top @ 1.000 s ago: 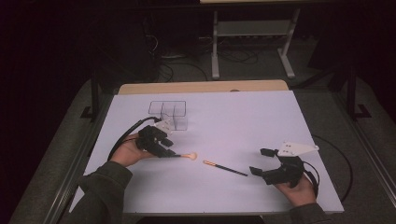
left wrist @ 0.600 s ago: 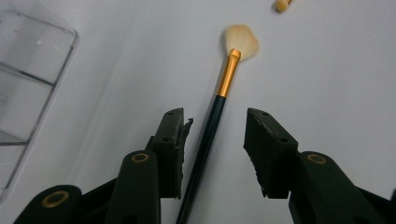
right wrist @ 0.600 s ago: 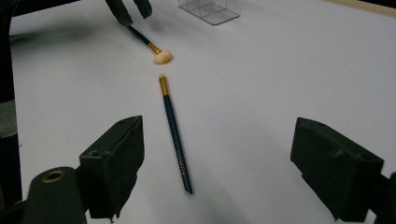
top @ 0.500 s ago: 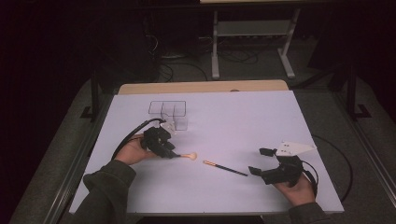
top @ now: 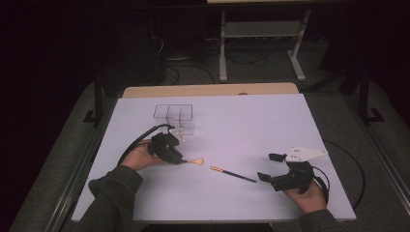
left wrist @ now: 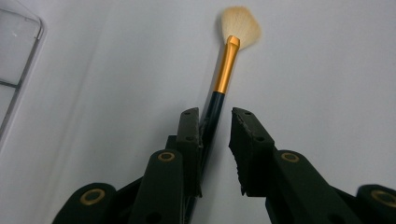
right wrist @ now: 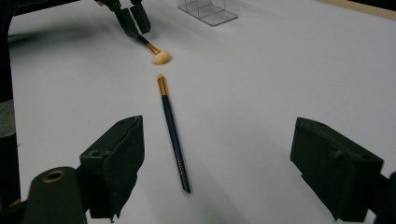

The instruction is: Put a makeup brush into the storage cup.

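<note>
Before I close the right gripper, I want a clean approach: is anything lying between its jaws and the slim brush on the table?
Nothing visible does. The right gripper faces the slim brush across bare table.

The left gripper rests low near the tabletop's left edge, fingers parted a little. The right gripper sits near the front right corner, fingers spread wide.

A dim lab or studio: a white-topped table on grey carpet, with a metal stand and loose cables behind the table.
</note>
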